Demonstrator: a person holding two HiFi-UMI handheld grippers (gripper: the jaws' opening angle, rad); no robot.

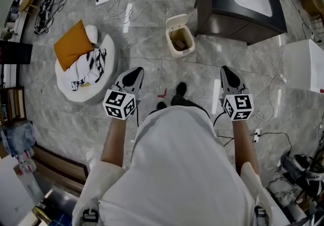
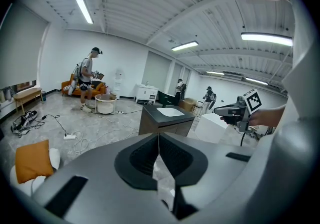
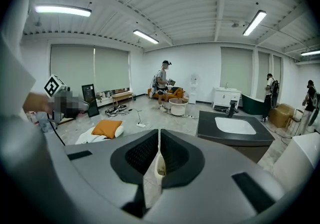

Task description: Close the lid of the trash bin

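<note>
A small cream trash bin stands on the grey stone floor with its lid raised and tipped back, and some rubbish shows inside. My left gripper hovers short of it to the lower left, jaws shut and empty. My right gripper hovers to the bin's lower right, also shut and empty. In the right gripper view a strip of the bin shows just below the closed jaws of the right gripper. The left gripper in its own view points over the floor toward the cabinet.
A dark cabinet with a white sink stands right beside the bin. A round white cushion with an orange pillow lies to the left. Cables and a power strip run across the floor. A white box sits at right. People stand far back.
</note>
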